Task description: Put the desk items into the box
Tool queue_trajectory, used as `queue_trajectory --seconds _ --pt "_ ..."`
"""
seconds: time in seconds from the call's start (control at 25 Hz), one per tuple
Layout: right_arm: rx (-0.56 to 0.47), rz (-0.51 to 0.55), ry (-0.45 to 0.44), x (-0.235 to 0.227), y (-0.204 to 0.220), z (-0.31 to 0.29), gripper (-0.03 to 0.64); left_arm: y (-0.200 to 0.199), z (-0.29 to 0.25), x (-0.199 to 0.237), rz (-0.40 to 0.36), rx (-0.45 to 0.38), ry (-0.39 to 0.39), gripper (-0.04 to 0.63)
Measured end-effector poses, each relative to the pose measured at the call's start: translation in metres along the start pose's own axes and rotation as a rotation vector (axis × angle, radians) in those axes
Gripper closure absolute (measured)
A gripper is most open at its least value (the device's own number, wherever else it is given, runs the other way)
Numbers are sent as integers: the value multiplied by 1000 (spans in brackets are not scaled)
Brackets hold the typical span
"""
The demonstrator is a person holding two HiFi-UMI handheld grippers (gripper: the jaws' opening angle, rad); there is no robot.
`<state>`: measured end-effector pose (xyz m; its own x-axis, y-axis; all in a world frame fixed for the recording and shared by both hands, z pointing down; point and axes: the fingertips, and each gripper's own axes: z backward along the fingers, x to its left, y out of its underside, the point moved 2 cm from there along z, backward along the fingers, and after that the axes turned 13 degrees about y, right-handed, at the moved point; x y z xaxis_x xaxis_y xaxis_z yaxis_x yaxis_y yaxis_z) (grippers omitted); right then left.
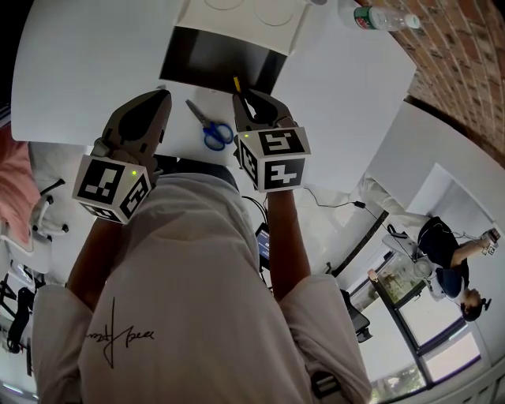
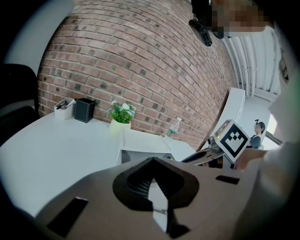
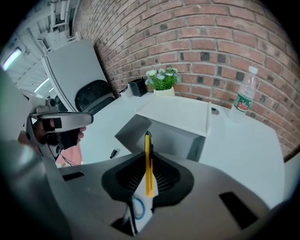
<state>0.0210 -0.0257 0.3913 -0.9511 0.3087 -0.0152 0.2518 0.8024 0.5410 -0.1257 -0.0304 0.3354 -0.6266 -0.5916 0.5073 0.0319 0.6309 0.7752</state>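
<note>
A yellow cutter [image 3: 148,161] is gripped between the jaws of the right gripper [image 1: 251,99]. The jaws are closed on its body to a narrow gap, and the blade end juts out past the fingertips. The gripper is tilted steeply down. In the head view the cutter's tip is seen against the near rim of the box [image 1: 217,57]. In the right gripper view it is seen against the box's grey inner wall. Whether the tip is already over the opening cannot be told.

The box is set on the white desk [image 1: 339,87] with its top open and a white flap folded back on the far side. Its inside is dark.

The left gripper [image 1: 162,96] is held beside the right one, short of the box and pointed less steeply down. Its jaws are parted by a thin gap. Only the desk is seen through it, and nothing is held.

Blue-handled scissors [image 1: 211,128] are laid flat on the desk between the two grippers, just in front of the box. Their blades are closed and pointed away and to the left. One blue handle ring is also seen low between the right jaws.

A bottle [image 1: 379,17] is stood past the box on the right. A potted plant [image 3: 161,79] and a black holder [image 2: 85,110] are placed by the brick wall [image 2: 154,61].
</note>
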Motion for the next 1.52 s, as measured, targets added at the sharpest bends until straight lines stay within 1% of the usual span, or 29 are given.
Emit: queue_trajectory --seconds 0.92,1.52 --pt "22 6 -11 8 -17 -28 554 -5 -4 25 23 17 -4 591" --pt "49 20 -19 15 -17 -45 554 -2 0 38 47 19 -26 591"
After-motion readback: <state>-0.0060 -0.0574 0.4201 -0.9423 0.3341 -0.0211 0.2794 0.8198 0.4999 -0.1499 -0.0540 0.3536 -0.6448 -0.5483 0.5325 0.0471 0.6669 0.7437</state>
